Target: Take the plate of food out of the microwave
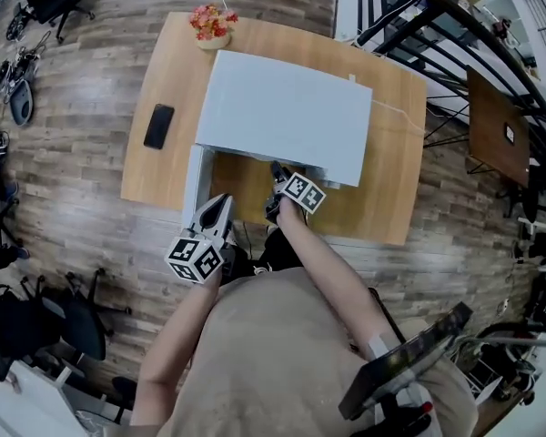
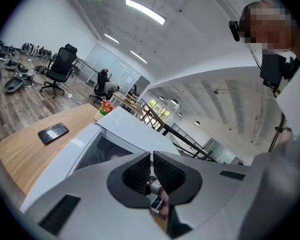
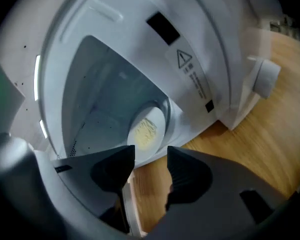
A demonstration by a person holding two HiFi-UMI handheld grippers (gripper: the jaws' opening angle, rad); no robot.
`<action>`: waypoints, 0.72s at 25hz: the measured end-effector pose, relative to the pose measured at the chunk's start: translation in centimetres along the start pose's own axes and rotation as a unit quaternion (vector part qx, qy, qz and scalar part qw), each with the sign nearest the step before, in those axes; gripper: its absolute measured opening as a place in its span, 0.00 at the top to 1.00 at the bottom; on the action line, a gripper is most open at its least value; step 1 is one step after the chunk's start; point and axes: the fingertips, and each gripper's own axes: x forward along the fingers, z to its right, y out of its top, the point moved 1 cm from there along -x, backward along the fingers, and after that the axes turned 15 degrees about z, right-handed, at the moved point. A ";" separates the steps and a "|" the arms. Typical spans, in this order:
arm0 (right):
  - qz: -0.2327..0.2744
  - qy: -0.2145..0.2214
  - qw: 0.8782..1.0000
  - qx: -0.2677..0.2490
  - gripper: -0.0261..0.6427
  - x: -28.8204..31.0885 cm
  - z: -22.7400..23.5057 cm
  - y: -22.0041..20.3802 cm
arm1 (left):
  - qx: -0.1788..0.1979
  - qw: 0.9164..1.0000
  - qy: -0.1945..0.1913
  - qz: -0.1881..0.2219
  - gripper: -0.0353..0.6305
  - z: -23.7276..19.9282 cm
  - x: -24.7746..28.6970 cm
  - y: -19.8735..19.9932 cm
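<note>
A white microwave [image 1: 287, 116] stands on the wooden surface [image 1: 164, 71], its door [image 1: 193, 185] swung open to the left, and the plate of yellowish food [image 3: 146, 129] lies inside on the cavity floor. The right gripper [image 3: 151, 154] points into the opening just short of the plate, its fingers [image 3: 112, 171] apart with nothing between them. The left gripper [image 2: 152, 156] hangs just beside the open door, its fingers [image 2: 140, 176] pressed together and holding nothing.

White microwave [image 1: 287, 116] on wooden table [image 1: 393, 157], door [image 1: 193, 186] open, phone [image 1: 158, 126] beside
</note>
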 end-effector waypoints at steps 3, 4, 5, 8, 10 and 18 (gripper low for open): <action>0.013 -0.010 0.999 0.036 0.68 1.9 0.7 -0.7 | 0.006 1.000 0.005 -0.004 0.94 0.3 0.1 -0.4; 0.018 -0.014 0.998 0.050 0.68 2.4 0.9 -1.0 | 0.008 1.000 0.006 -0.005 0.94 0.4 0.1 -0.5; 0.022 -0.017 0.998 0.062 0.68 2.7 1.1 -1.2 | 0.008 1.000 0.007 -0.006 0.94 0.4 0.2 -0.6; 0.024 -0.028 0.996 0.087 0.68 3.7 1.3 -1.7 | 0.007 1.000 0.009 -0.005 0.94 0.5 0.3 -0.8; 0.024 -0.037 0.994 0.104 0.68 4.1 1.5 -2.1 | 0.004 1.000 0.011 -0.006 0.94 0.6 0.3 -1.1; 0.010 -0.028 0.986 0.164 0.71 4.7 2.1 -3.4 | 0.005 1.000 0.014 -0.018 0.94 1.1 -0.5 -2.4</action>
